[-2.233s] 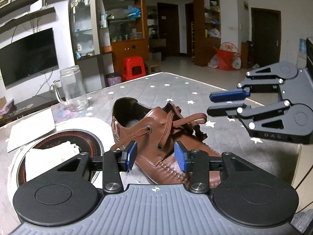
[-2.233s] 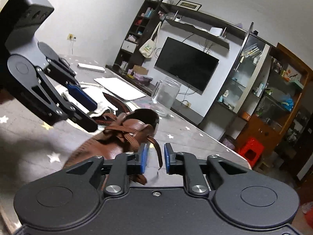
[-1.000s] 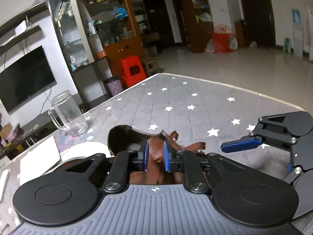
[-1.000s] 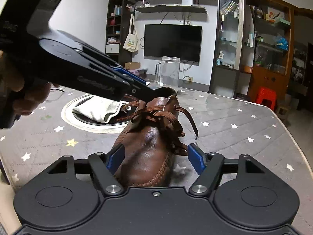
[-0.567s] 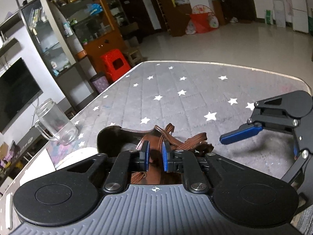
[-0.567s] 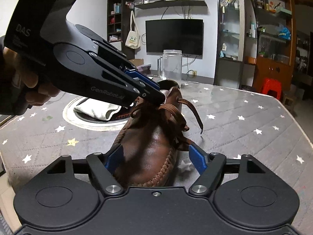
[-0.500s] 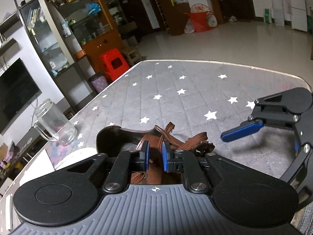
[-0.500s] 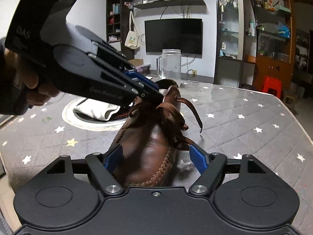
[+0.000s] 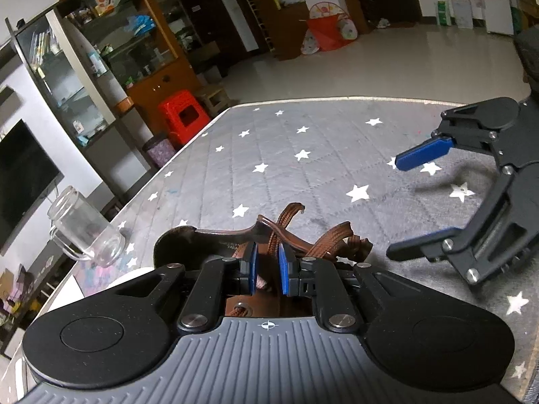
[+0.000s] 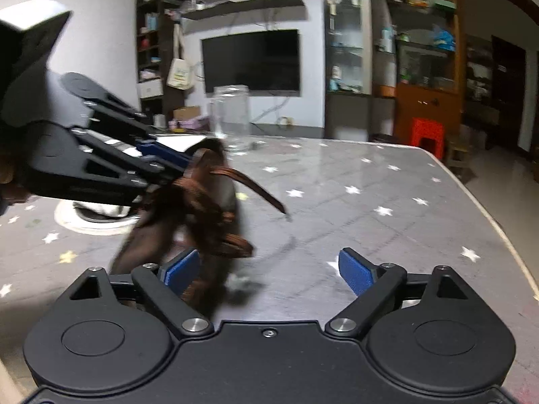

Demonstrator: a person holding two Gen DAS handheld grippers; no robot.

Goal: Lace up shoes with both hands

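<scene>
My left gripper (image 9: 266, 271) sits low over the brown leather shoe (image 9: 215, 245), pointing along it toward the heel opening, its jaws drawn nearly together on a strand of the brown shoelace (image 9: 274, 235) that rises between the blue pads. In the right wrist view the same gripper (image 10: 182, 165) reaches in from the left at a downward slant, its tips buried in the lacing at the shoe's (image 10: 161, 232) throat.

My right gripper (image 10: 269, 269) hovers above the grey star-printed tabletop (image 10: 370, 185), jaws spread wide with nothing between them. The left pad is just beside the shoe's toe side, the right pad over bare cloth. From the left wrist camera I see it (image 9: 404, 208) well off to the right of the shoe, tilted downward.

The shoe lies on the tabletop (image 9: 286, 155) with a loose lace end (image 10: 266, 195) arching out to its right, the tip near the cloth. A glass mug (image 9: 84, 232) stands beyond the heel.

Compared with half a second ago, my right gripper has swung rightward: the shoe was centred between its pads, and now sits at the left pad only. The right wrist view is motion-blurred. The left jaws remain clamped on the lace.
</scene>
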